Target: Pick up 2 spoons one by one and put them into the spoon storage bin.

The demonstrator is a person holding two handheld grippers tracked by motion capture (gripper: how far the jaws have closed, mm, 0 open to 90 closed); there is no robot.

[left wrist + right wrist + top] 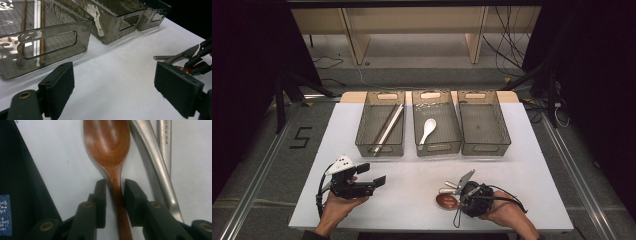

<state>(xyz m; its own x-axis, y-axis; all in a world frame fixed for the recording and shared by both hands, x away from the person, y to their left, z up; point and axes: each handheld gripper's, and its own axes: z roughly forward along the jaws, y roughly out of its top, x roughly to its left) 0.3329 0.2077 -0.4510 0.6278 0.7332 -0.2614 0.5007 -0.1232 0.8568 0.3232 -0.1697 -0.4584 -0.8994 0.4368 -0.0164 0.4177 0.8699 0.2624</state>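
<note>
Wooden spoon flat on white table near front edge, neck between jaws of right gripper, pads closed against it, two metal utensils just beside, left gripper wide apart, holding nothing, three bins behind.

Grey floor, wooden shelving behind, dark surroundings, trailing cables.

a lab-style recording bay. ahead of the grippers, a white table stands between black curtains, with floor rails, loose cables and a taped number.
</note>
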